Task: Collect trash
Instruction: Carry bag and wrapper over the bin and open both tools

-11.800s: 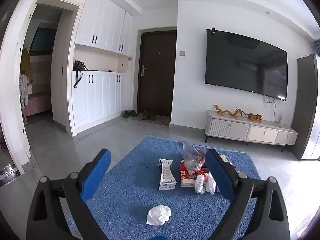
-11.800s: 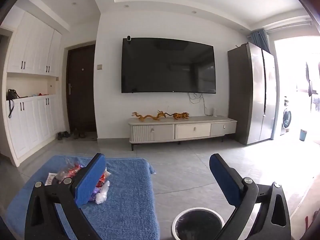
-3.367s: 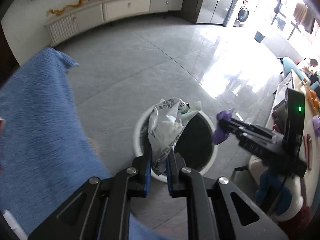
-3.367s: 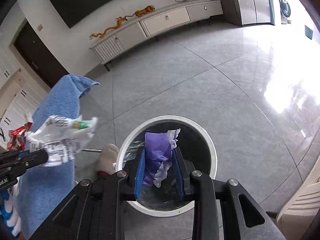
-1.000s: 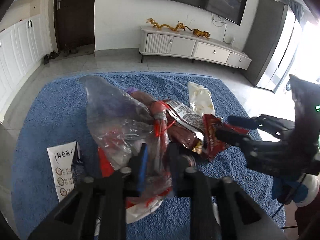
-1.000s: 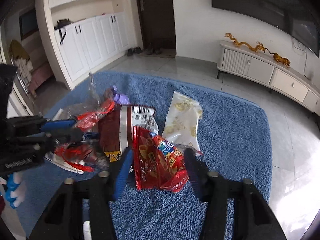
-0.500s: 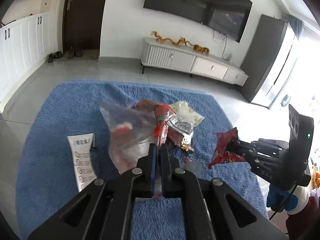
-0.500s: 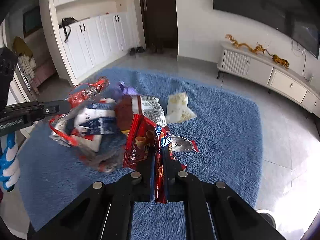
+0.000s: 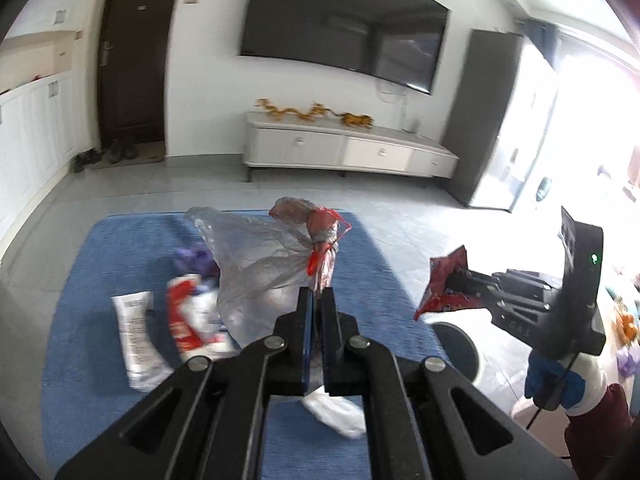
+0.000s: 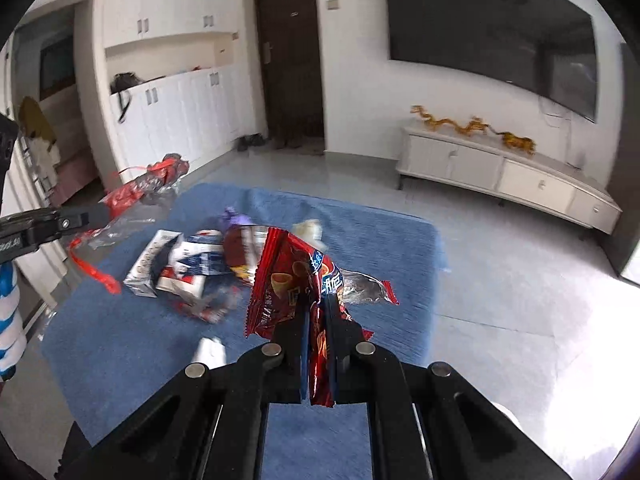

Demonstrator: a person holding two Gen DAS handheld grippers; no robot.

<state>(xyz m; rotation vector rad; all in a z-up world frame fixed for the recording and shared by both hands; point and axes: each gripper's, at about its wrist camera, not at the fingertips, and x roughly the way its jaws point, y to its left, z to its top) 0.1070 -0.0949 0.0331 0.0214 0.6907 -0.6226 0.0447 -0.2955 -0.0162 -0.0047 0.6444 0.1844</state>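
Note:
My left gripper (image 9: 317, 294) is shut on a clear plastic bag (image 9: 264, 264) tied with a red strip, lifted above the blue rug (image 9: 100, 248). In the right wrist view that bag (image 10: 136, 200) hangs at the far left from the left gripper (image 10: 105, 211). The right gripper (image 10: 317, 308) is shut on a red snack packet (image 10: 292, 280), also seen at the right in the left wrist view as the red packet (image 9: 444, 284) in the right gripper (image 9: 456, 280). A pile of wrappers (image 10: 200, 264) and a white sachet (image 9: 138, 336) lie on the rug. The bin (image 9: 460, 344) shows at the rug's right edge.
A white TV cabinet (image 9: 348, 152) stands against the far wall under a large TV (image 9: 340, 40). White cupboards (image 10: 180, 108) and a dark door (image 10: 288, 52) lie to the left. Grey tiled floor (image 10: 520, 280) stretches right of the rug. A gloved hand (image 9: 556, 384) holds the right gripper.
Both grippers have risen and drawn back from the pile, each carrying its piece. The clear bag and the red packet now hang off the rug, and more of the room shows.

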